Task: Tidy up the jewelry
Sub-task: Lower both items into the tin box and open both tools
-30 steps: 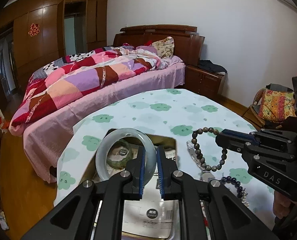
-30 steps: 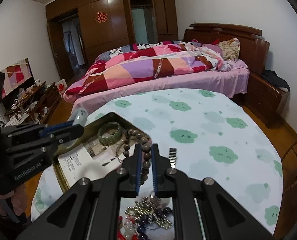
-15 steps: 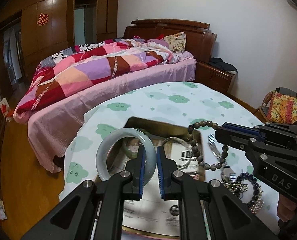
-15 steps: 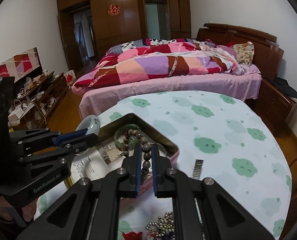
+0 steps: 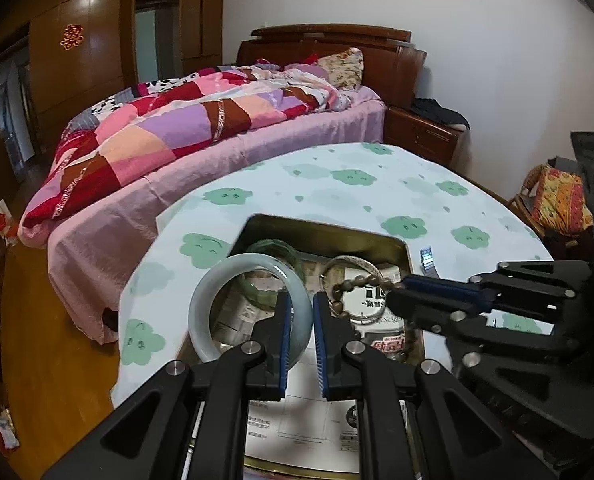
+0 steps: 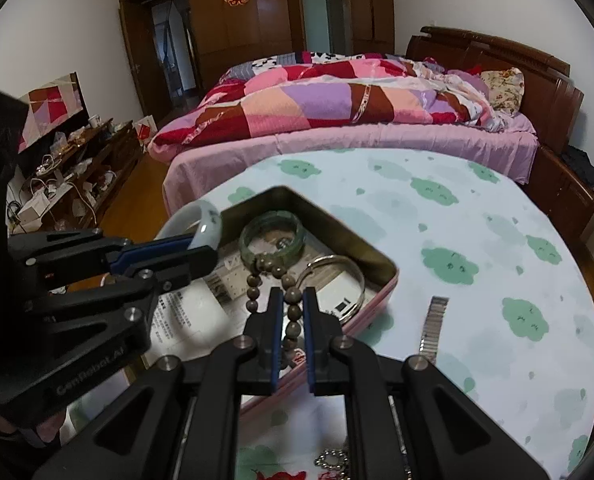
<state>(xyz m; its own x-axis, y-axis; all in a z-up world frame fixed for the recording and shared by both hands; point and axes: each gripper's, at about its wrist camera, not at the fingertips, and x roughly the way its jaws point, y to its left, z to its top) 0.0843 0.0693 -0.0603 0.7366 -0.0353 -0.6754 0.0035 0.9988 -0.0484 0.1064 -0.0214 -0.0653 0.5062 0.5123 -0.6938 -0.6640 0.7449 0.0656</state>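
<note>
My left gripper (image 5: 299,304) is shut on a pale jade bangle (image 5: 217,280), held upright over the open tin box (image 5: 401,246). The same bangle (image 6: 207,222) and left gripper (image 6: 193,250) show at the left of the right wrist view. My right gripper (image 6: 287,294) is shut on a brown bead bracelet (image 6: 271,270) that hangs over the tin box (image 6: 377,256); it enters the left wrist view as right gripper (image 5: 401,288) with the beads (image 5: 357,282). Inside the box lie a green bangle (image 6: 273,222) and a silver bangle (image 6: 337,264) on printed paper.
A metal watch strap piece (image 6: 433,326) lies on the cloud-print tablecloth (image 6: 477,220) right of the box. A pile of bead jewelry (image 6: 331,460) sits near the front edge. A bed (image 6: 357,120) stands beyond the table, a low cluttered shelf (image 6: 69,160) at left.
Both grippers have moved with their bracelets over the tin box and lower toward it. The bead pile has slid out of the left wrist view.
</note>
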